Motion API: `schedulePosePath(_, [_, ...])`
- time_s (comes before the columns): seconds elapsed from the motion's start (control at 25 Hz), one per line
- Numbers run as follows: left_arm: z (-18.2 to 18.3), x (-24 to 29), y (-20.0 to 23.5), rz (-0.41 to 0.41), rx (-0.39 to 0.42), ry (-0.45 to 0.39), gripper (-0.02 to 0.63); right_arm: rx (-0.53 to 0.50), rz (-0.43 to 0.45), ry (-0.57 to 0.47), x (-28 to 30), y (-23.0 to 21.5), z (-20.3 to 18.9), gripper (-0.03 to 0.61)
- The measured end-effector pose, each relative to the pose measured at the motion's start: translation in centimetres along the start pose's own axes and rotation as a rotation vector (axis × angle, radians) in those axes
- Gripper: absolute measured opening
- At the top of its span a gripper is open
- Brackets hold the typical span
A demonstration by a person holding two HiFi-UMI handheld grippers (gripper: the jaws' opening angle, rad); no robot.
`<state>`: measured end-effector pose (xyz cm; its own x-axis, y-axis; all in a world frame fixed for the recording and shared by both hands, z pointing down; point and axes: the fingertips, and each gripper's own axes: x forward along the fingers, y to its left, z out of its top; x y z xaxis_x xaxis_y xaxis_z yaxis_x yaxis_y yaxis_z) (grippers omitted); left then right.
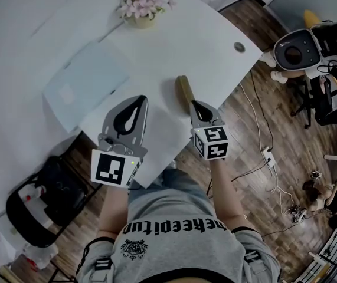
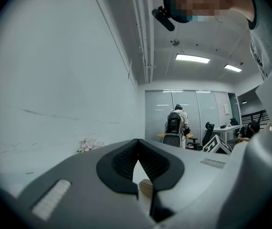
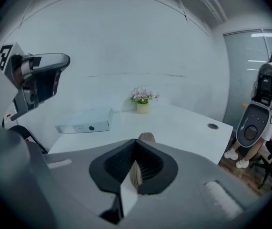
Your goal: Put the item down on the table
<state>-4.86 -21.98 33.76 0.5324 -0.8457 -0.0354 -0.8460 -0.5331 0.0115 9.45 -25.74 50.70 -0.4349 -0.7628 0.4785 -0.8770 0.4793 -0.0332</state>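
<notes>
A flat, oblong wooden item [image 1: 183,90] rests on the white table [image 1: 174,40] near its front edge. My right gripper [image 1: 195,103] is shut, its tips at the item's near end. In the right gripper view the wooden item [image 3: 146,138] rises just beyond the closed jaws of the right gripper [image 3: 136,141], and a strip of it shows through the gap behind them. I cannot tell whether the tips touch it. My left gripper [image 1: 140,101] hovers over the table's front edge to the left, shut and empty. From the left gripper view, the left gripper [image 2: 136,141] points toward the wall.
A pale blue binder [image 1: 85,87] lies on the table to the left and a flower pot [image 1: 141,10] stands at the back. A cable hole [image 1: 239,46] is at the right. A black chair [image 1: 44,199], a power strip [image 1: 268,156] and cables are on the wood floor.
</notes>
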Motion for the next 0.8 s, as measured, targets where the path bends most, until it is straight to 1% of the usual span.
schedulePosePath(0.16, [0.5,-0.3,-0.4,-0.003,0.005,-0.016,0.018,-0.01,-0.01,-0.031,-1.1,0.2,0.8,0.002])
schedulePosePath(0.36, [1.2,-0.5,-1.3,-0.015,0.01,-0.037,0.018,0.003,-0.019,-0.079,-3.0,0.3,2.3,0.002])
schedulePosePath(0.52, [1.4,-0.9,-2.1,-0.025,0.029,-0.02,0.018,0.009,-0.02,-0.125,-4.7,0.5,3.4,0.002])
schedulePosePath(0.8, [1.9,-1.2,-3.2,-0.037,0.044,-0.026,0.018,0.002,-0.022,-0.193,-7.5,0.9,4.9,0.002])
